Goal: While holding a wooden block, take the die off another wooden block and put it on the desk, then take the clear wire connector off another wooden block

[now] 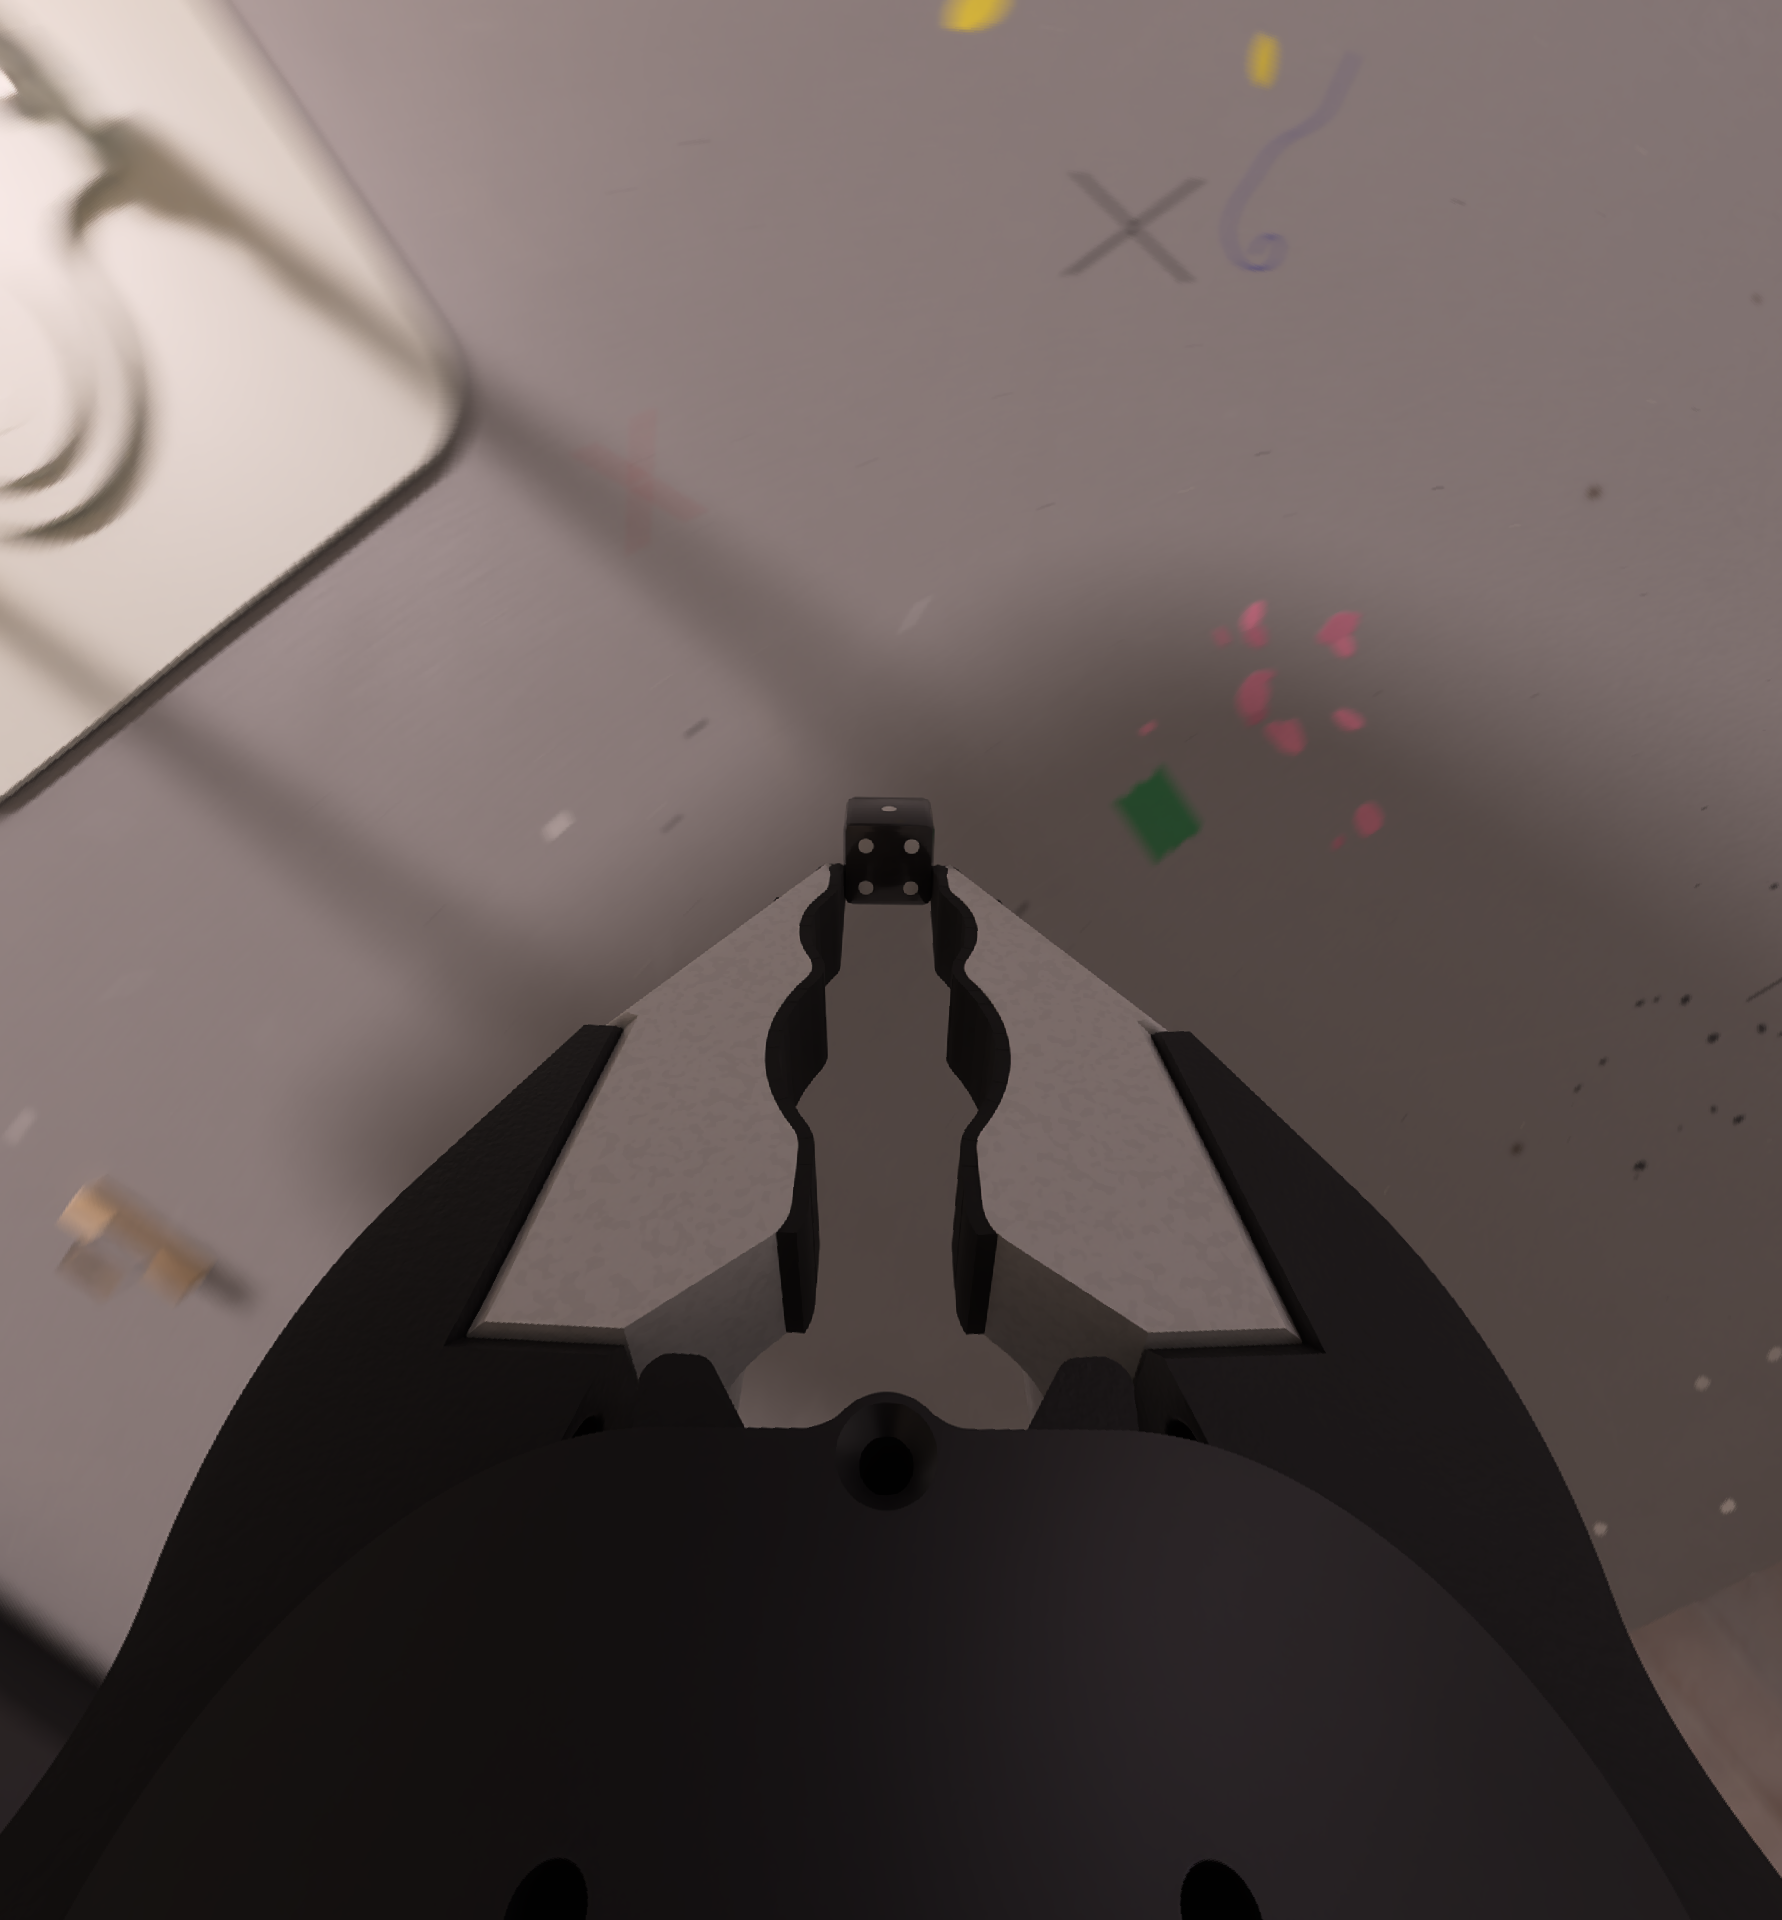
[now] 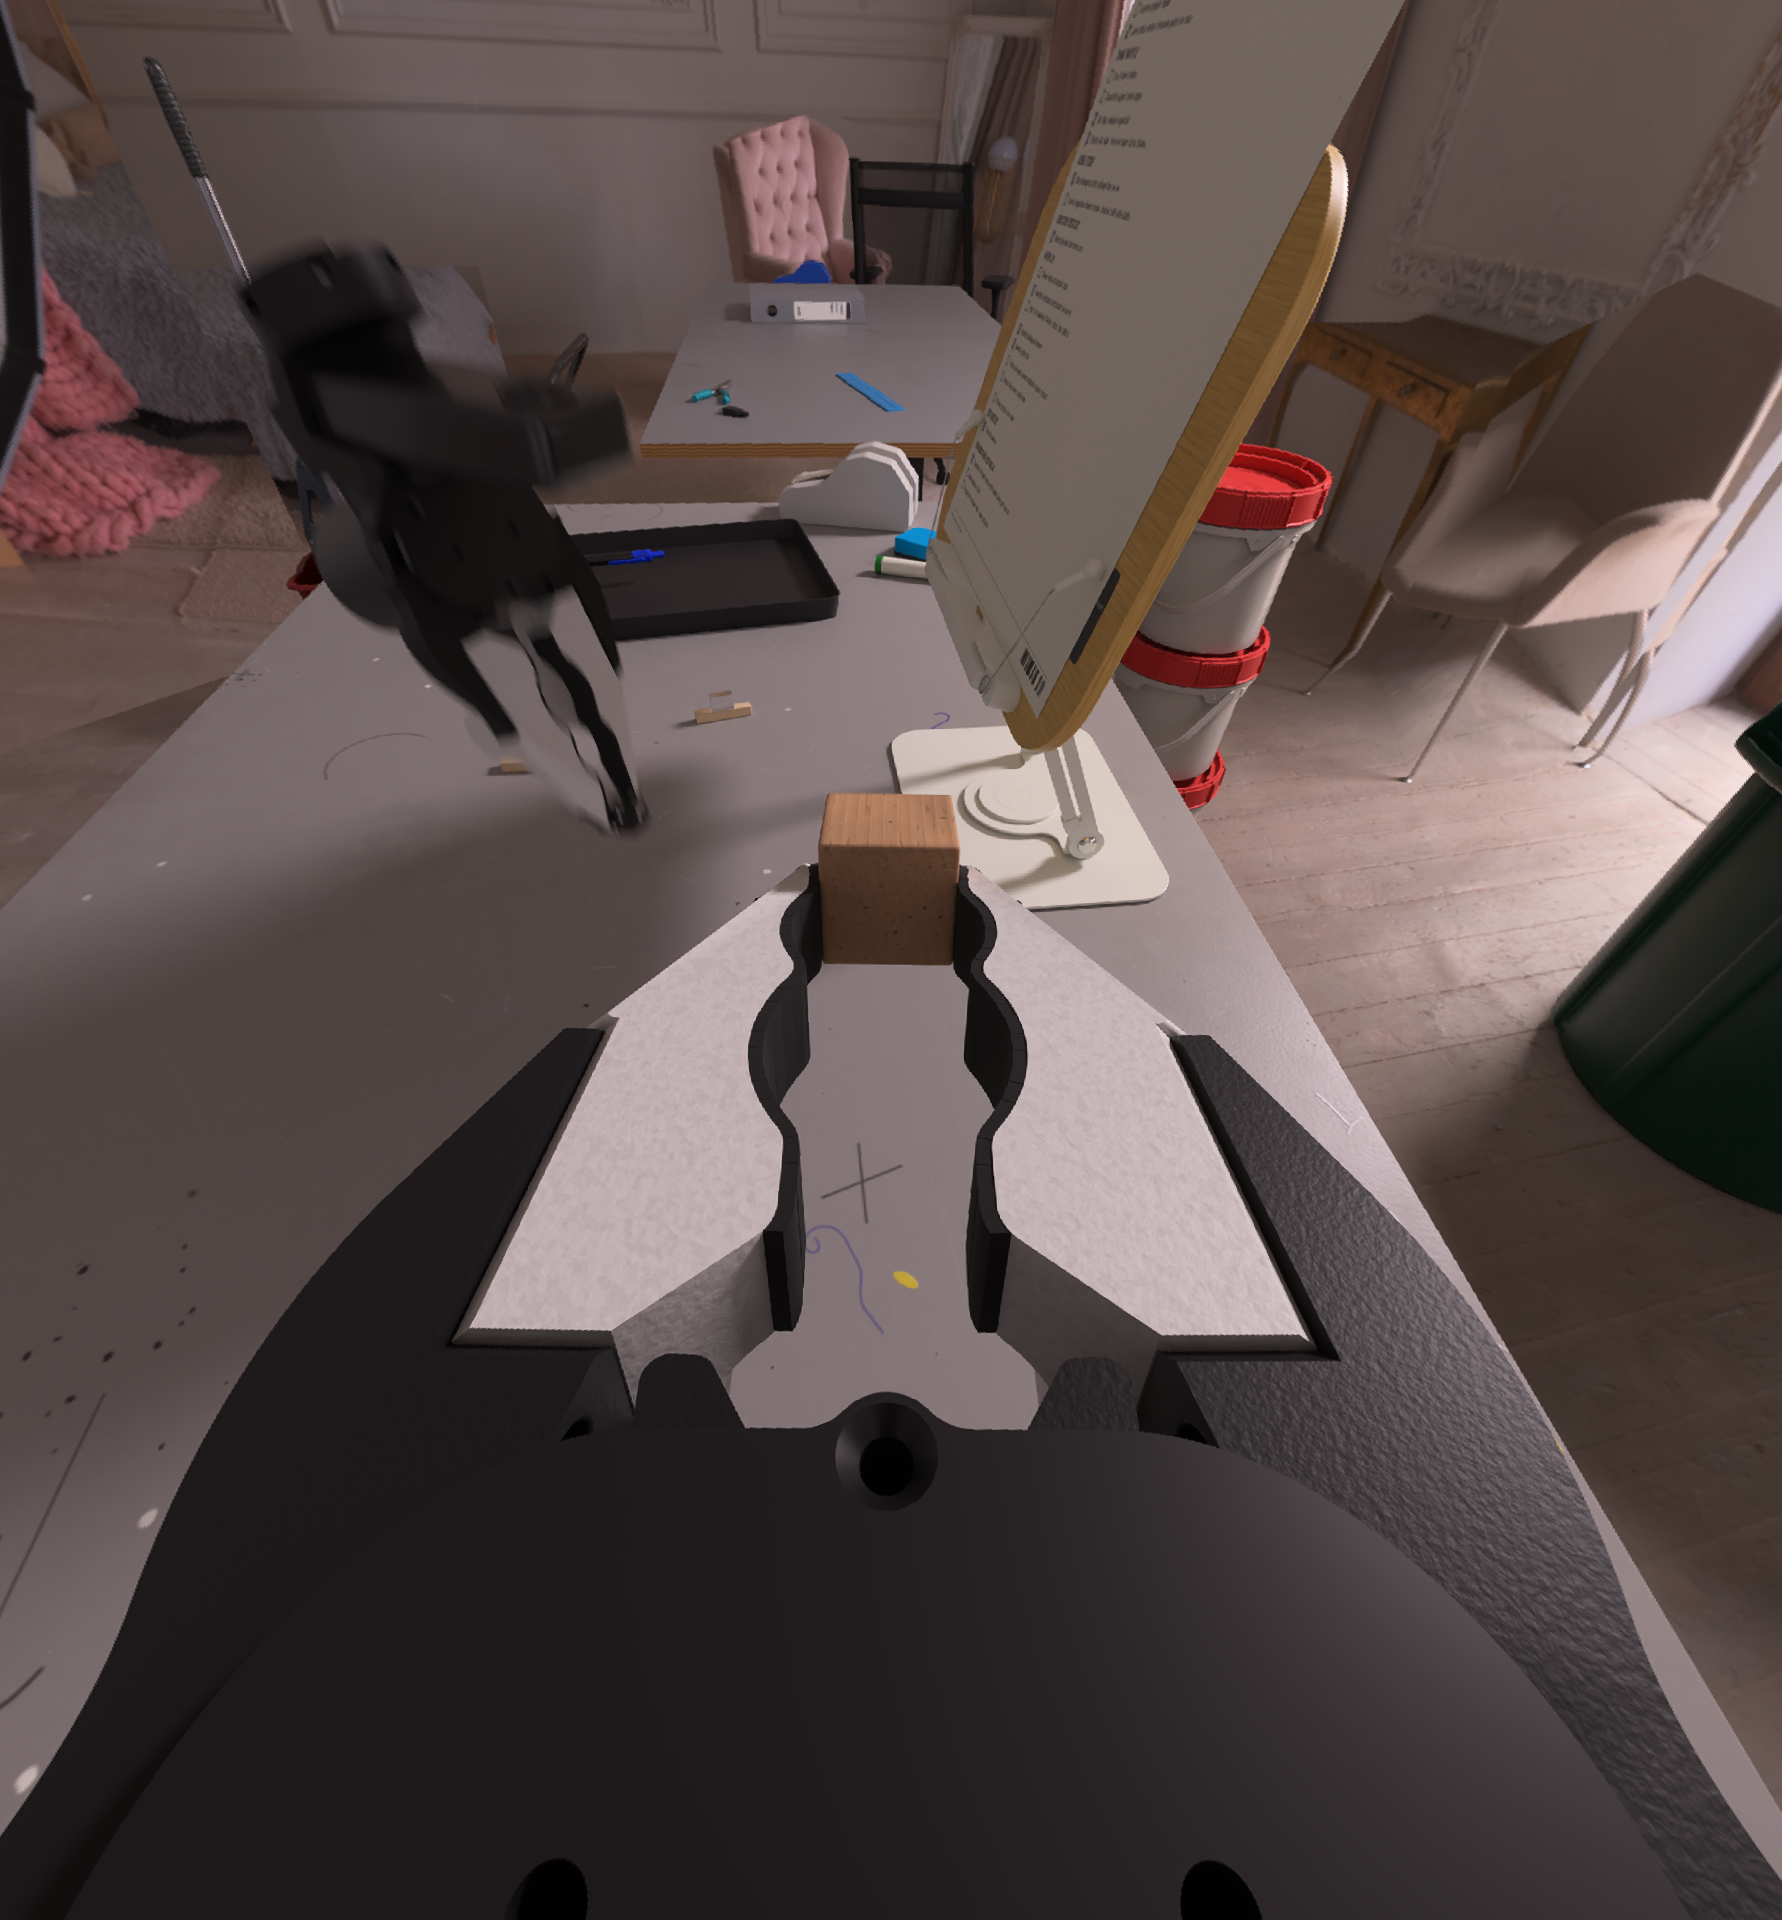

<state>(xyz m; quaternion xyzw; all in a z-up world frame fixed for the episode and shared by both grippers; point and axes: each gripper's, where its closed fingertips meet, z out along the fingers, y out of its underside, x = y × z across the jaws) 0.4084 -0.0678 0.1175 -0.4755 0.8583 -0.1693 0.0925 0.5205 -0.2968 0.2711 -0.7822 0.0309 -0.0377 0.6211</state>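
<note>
My left gripper (image 1: 888, 868) is shut on a small black die (image 1: 888, 850) with white pips and holds it just above the grey desk (image 1: 866, 416). My right gripper (image 2: 889, 894) is shut on a wooden block (image 2: 889, 878) and holds it above the desk. The left gripper also shows blurred in the right wrist view (image 2: 617, 810), tips near the desk. A clear wire connector (image 2: 723, 701) sits on a wooden block (image 2: 723, 714) farther back. That block shows blurred in the left wrist view (image 1: 134, 1242). Another small wooden block (image 2: 511, 767) lies by the left gripper.
A white stand base (image 2: 1032, 821) carries a tilted wood-rimmed board (image 2: 1157, 395) to the right; its base shows in the left wrist view (image 1: 139, 416). A black tray (image 2: 721, 582) lies at the desk's far end. The desk edge (image 2: 1313, 1039) runs along the right.
</note>
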